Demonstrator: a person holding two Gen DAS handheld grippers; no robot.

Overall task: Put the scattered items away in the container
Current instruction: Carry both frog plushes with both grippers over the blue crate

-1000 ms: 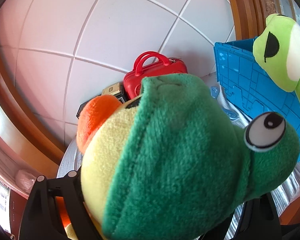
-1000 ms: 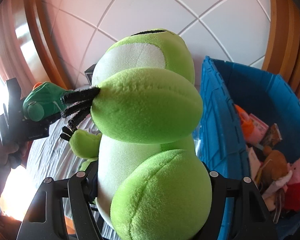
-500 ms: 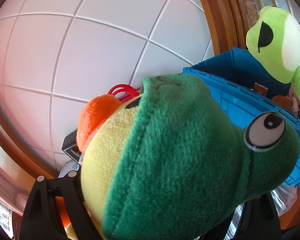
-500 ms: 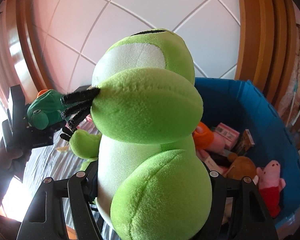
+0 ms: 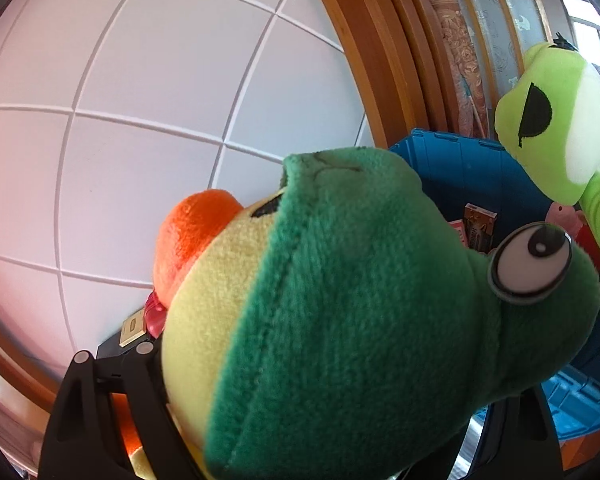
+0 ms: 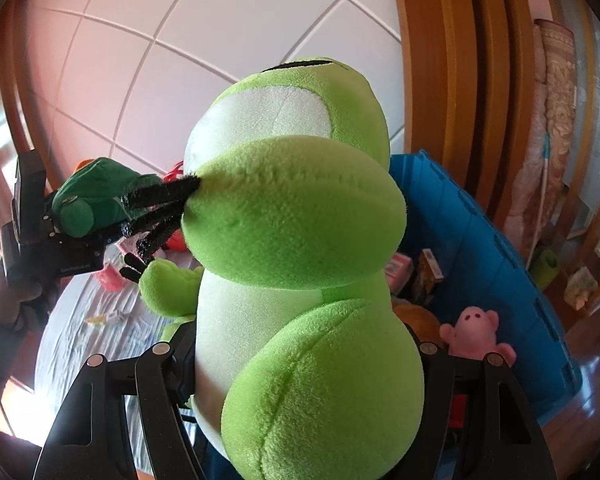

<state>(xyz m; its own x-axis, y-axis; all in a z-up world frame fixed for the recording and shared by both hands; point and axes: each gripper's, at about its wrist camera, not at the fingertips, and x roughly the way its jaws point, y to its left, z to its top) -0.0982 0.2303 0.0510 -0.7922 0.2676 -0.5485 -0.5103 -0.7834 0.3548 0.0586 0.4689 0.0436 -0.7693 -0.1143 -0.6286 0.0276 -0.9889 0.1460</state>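
Left gripper (image 5: 300, 432) clamps dark green duck plush (image 5: 340, 300), right gripper (image 6: 296, 364) clamps lime frog plush (image 6: 296, 240); both held above bed (image 6: 84, 332), beside open blue crate (image 6: 484, 248), apparently for dropping among toys already inside

The dark green plush (image 5: 340, 300) fills most of the left wrist view, hiding the left gripper (image 5: 300, 432) fingertips and most of the blue container (image 5: 460, 168). The light green frog (image 6: 300, 240) likewise covers the right gripper (image 6: 296, 420) tips and much of the container's contents. Small boxes (image 6: 428, 272) inside are too small to read. A red object (image 5: 156, 314) peeks out, mostly hidden.
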